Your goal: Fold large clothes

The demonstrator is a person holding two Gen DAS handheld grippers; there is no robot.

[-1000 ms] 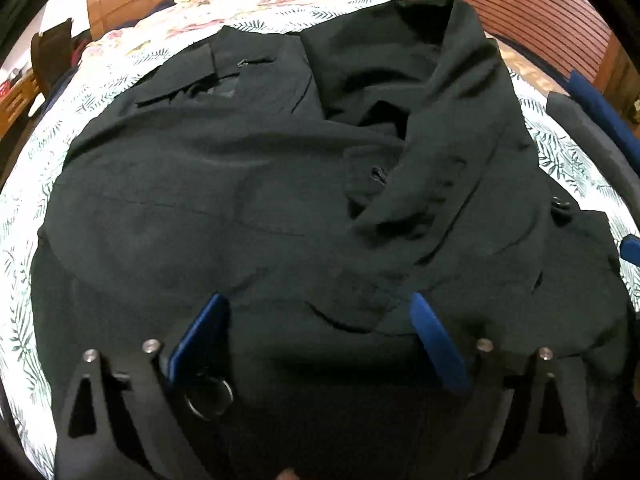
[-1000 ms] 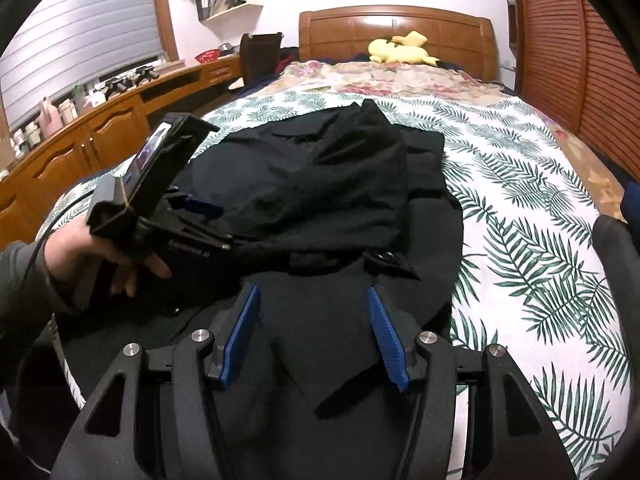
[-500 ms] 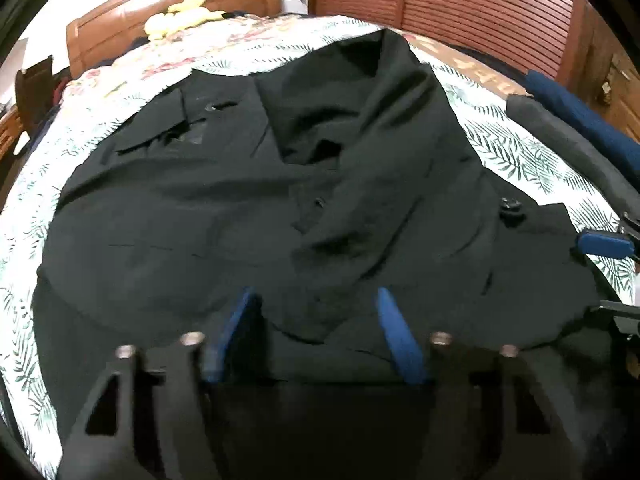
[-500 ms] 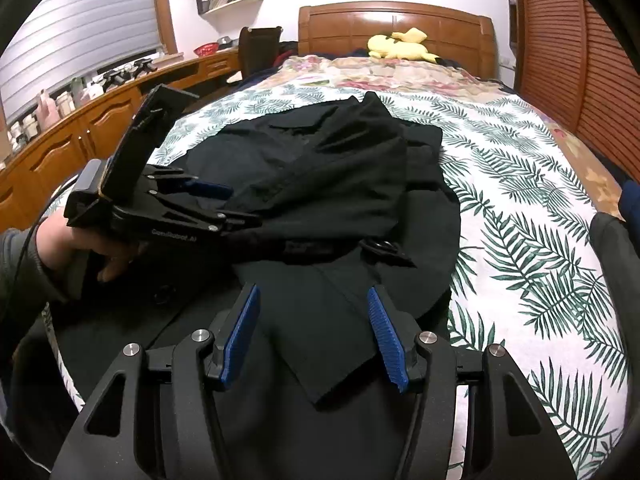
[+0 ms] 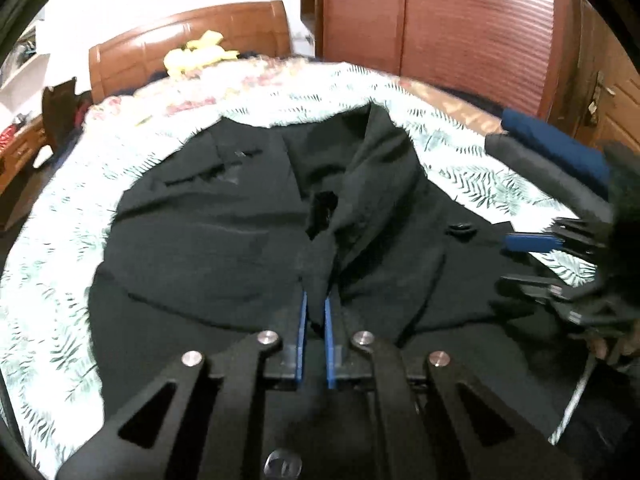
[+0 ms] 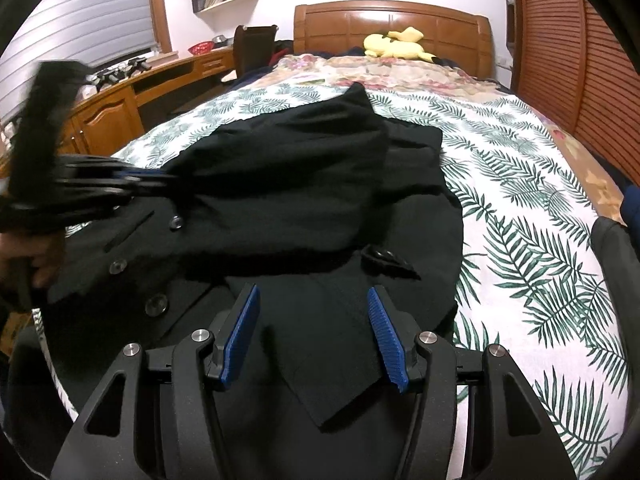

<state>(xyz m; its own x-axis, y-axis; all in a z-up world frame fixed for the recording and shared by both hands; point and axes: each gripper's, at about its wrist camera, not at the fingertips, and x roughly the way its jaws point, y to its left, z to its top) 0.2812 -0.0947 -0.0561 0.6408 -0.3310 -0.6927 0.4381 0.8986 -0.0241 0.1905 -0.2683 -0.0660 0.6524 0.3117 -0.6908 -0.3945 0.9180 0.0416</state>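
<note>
A large black coat [image 5: 224,248] with buttons lies spread on the bed; it also shows in the right wrist view [image 6: 304,184]. My left gripper [image 5: 315,308] is shut on a fold of the coat's sleeve or flap and holds it lifted above the rest. In the right wrist view the left gripper [image 6: 160,179] is at the left, pinching that fold. My right gripper [image 6: 314,300] is open and empty, over the coat's near hem. In the left wrist view the right gripper [image 5: 520,260] shows at the right edge, jaws apart.
The bed [image 6: 520,216] has a leaf-print sheet and a wooden headboard [image 6: 392,20] with a yellow plush toy [image 6: 394,42]. A wooden desk [image 6: 120,112] runs along the left. A slatted wardrobe [image 6: 580,60] stands on the right. Dark and blue cloth [image 5: 552,148] lies at the bed's right edge.
My left gripper has closed on a fold of the coat and lifted it up and back. The right gripper has stayed open over the hem.
</note>
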